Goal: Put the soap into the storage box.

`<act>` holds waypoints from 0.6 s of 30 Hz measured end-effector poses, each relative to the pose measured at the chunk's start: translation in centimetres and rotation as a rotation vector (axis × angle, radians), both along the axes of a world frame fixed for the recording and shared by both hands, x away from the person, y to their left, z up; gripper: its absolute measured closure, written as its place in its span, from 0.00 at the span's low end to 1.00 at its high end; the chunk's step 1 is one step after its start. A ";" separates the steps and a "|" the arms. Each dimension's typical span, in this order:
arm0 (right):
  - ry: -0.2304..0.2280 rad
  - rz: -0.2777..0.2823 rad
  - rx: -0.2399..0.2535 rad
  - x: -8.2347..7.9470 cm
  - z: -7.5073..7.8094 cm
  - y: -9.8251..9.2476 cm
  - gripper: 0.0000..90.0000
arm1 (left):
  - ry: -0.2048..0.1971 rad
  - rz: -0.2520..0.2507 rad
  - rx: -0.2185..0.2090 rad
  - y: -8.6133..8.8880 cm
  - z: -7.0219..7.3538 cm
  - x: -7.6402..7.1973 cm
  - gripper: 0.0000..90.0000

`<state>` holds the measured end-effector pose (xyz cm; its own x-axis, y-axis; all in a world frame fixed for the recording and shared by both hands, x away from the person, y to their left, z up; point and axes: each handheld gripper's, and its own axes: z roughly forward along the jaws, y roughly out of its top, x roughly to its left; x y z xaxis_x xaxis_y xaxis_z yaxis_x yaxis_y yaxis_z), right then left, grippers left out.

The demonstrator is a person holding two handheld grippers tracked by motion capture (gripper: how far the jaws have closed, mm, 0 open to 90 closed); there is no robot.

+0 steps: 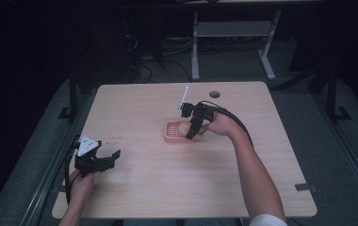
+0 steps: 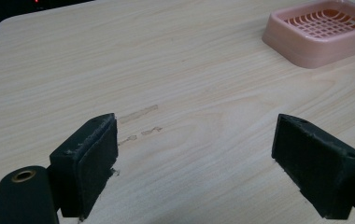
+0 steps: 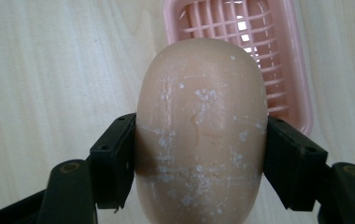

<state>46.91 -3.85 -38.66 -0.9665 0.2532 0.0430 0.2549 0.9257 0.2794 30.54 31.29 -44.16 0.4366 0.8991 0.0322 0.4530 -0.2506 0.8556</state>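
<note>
The table (image 1: 139, 188) has a pale wood-grain top with rounded corners. A round dark hole (image 1: 214, 94) sits near its far edge, right of the middle. A pink tray (image 1: 172, 132) with a grid floor lies flat on the top, about midway between the side edges and somewhat nearer the far edge. Between the tray and the left edge, faint short marks (image 2: 138, 122) show on the wood, perhaps tape residue. A dark tab (image 1: 306, 187) sits at the right edge near the near corner.

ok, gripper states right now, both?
Left gripper: open, holding nothing, jaws apart over the bare table.
Right gripper: shut on the soap bar, by the pink soap dish.
</note>
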 end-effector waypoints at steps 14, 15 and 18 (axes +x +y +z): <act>0.026 -0.003 0.003 1.6 -1.0 1.7 0.35 | 0.002 -0.003 -0.012 0.0 0.0 0.1 0.16; 0.026 -0.002 0.002 1.8 -1.0 1.9 0.35 | 0.001 -0.003 -0.013 0.0 0.0 0.1 0.16; 0.027 -0.003 0.001 2.2 -0.9 2.2 0.35 | -0.002 -0.003 -0.014 0.0 0.0 0.1 0.16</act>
